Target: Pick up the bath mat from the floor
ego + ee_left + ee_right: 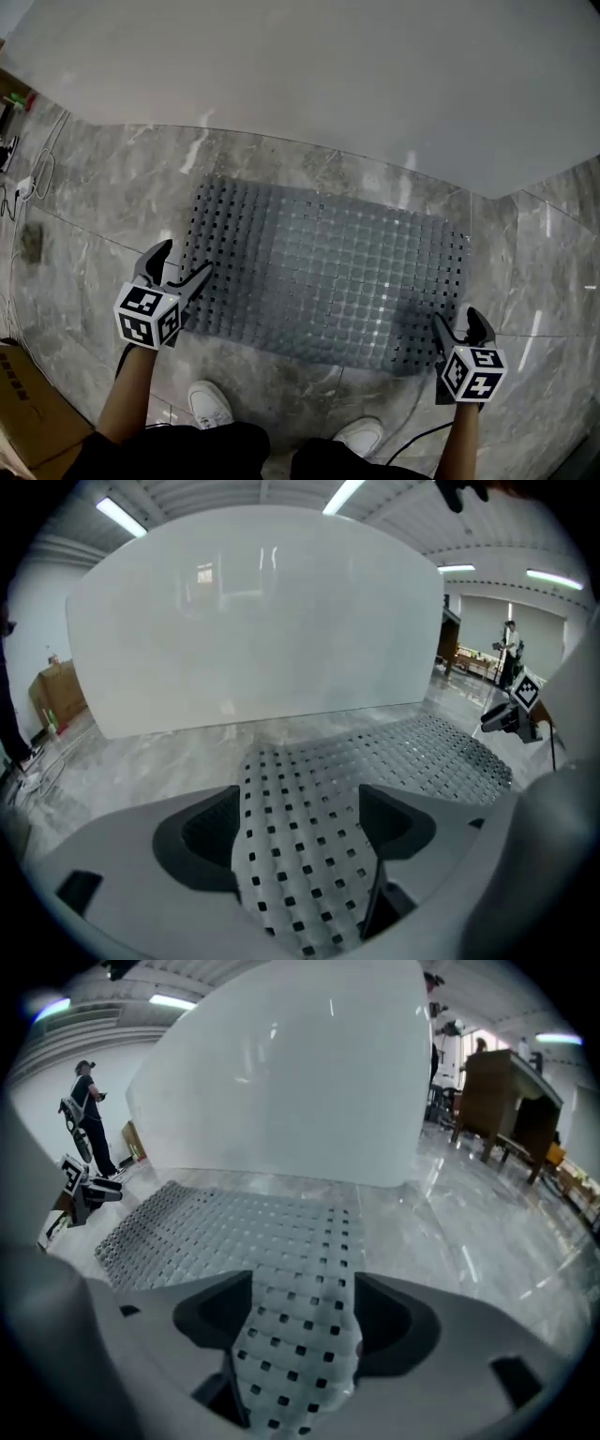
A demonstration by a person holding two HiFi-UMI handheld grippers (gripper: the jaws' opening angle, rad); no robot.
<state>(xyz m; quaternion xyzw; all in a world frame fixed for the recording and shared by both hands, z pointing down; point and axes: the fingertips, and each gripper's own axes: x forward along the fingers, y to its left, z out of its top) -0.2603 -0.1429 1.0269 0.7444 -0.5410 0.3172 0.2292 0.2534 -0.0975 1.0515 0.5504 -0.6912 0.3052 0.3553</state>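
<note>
1. Left claw [300,799]: its jaws stand wide apart and press on nothing. The bath mat [309,855] fills the gap between them. In the head view one tip hangs over the mat's near left corner and the other over bare floor [103,216].
2. Right claw [300,1288]: its jaws are likewise spread and clamped on nothing. They straddle the mat's near right corner, and the mat's edge runs close by the outer jaw.
3. Just behind each claw sits its marker block, the left cube [148,317] and the right cube [472,371].
4. Between the two claws and ahead of them, the grey, hole-dotted mat lies flat on the marble floor.
5. Farther ahead of both claws, past the mat's far edge, stands a white panel [309,75].
6. Behind the claws, toward the person, are the left shoe [211,405] and the right shoe [358,436]. A cardboard box [23,412] lies behind and outward of the left claw.
</note>
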